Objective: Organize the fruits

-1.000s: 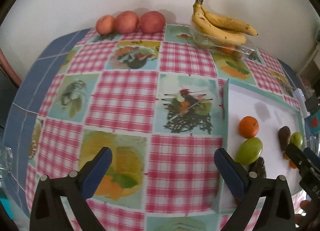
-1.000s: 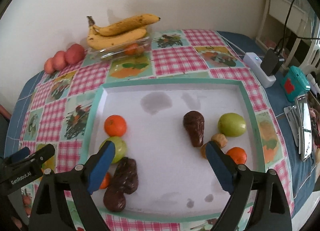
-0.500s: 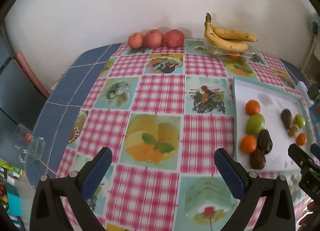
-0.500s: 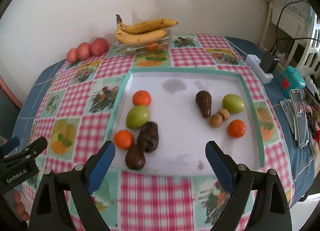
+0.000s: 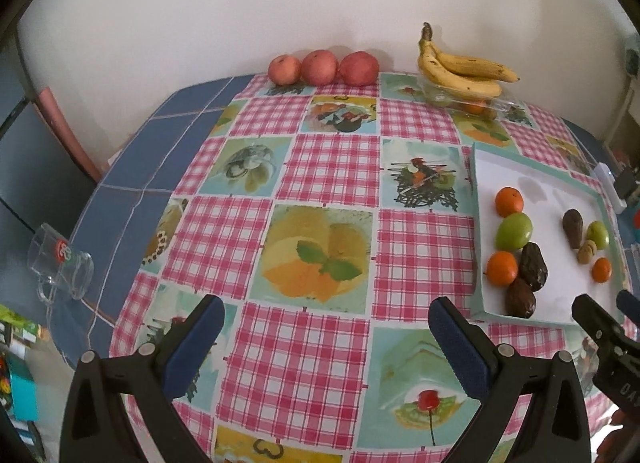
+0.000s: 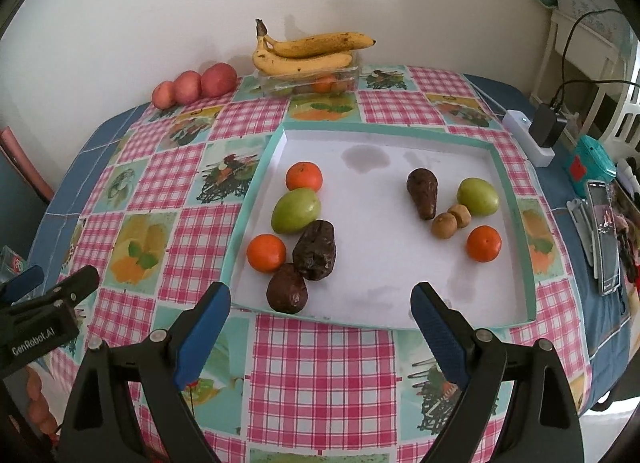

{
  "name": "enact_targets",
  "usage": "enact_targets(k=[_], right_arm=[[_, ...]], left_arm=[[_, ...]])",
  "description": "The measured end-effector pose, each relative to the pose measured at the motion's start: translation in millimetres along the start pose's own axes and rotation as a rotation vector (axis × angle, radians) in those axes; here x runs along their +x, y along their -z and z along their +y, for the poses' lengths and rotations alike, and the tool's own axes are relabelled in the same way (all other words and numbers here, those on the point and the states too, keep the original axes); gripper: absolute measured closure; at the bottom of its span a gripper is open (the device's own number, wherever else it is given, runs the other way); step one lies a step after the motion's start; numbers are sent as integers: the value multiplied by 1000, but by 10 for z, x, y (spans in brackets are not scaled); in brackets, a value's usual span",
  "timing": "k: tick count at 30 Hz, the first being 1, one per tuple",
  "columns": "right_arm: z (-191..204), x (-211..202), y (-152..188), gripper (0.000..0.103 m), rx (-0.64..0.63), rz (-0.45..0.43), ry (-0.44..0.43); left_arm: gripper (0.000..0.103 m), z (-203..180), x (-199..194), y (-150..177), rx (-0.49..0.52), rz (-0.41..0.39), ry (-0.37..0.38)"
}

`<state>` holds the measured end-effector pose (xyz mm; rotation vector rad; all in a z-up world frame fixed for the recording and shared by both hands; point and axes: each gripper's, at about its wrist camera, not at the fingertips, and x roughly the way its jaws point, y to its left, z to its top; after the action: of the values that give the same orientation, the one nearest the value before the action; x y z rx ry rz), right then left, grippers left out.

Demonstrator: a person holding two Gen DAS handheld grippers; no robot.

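A white tray with a teal rim (image 6: 516,199) (image 5: 478,167) lies on the checked tablecloth. On its left side sit two oranges (image 6: 304,177) (image 6: 266,252), a green fruit (image 6: 296,209) and two dark avocados (image 6: 315,250) (image 6: 287,294). On its right side are a dark pear-shaped avocado (image 6: 423,193), a green fruit (image 6: 477,197), two small brown fruits (image 6: 445,225) and an orange (image 6: 483,243). My right gripper (image 6: 320,303) hangs open over the tray's near edge. My left gripper (image 5: 326,315) is open above bare cloth, left of the tray. Both hold nothing.
Three red apples (image 5: 324,67) line the wall. Bananas (image 6: 308,49) rest on a clear box (image 6: 312,83) holding more fruit. A glass mug (image 5: 60,263) lies at the table's left edge. A power strip with charger (image 6: 536,135), a teal device (image 6: 588,163) and a phone (image 6: 604,239) sit right of the tray.
Both grippers have pulled back and up from the table, so more of the cloth and tray shows. The fruits have not moved, and both grippers stay open.
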<state>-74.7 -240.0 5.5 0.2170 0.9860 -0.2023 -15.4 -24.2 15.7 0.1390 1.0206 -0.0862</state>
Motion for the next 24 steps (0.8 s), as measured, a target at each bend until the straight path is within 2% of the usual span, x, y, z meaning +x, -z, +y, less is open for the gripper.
enact_targets(k=[4,24], right_arm=[[13,-7,1,11,-5,-1,2],[31,17,4,11,-19,7,5]], left_arm=[[0,28,58,6,-22,33,14],[0,-19,83,7,6,45,-11]])
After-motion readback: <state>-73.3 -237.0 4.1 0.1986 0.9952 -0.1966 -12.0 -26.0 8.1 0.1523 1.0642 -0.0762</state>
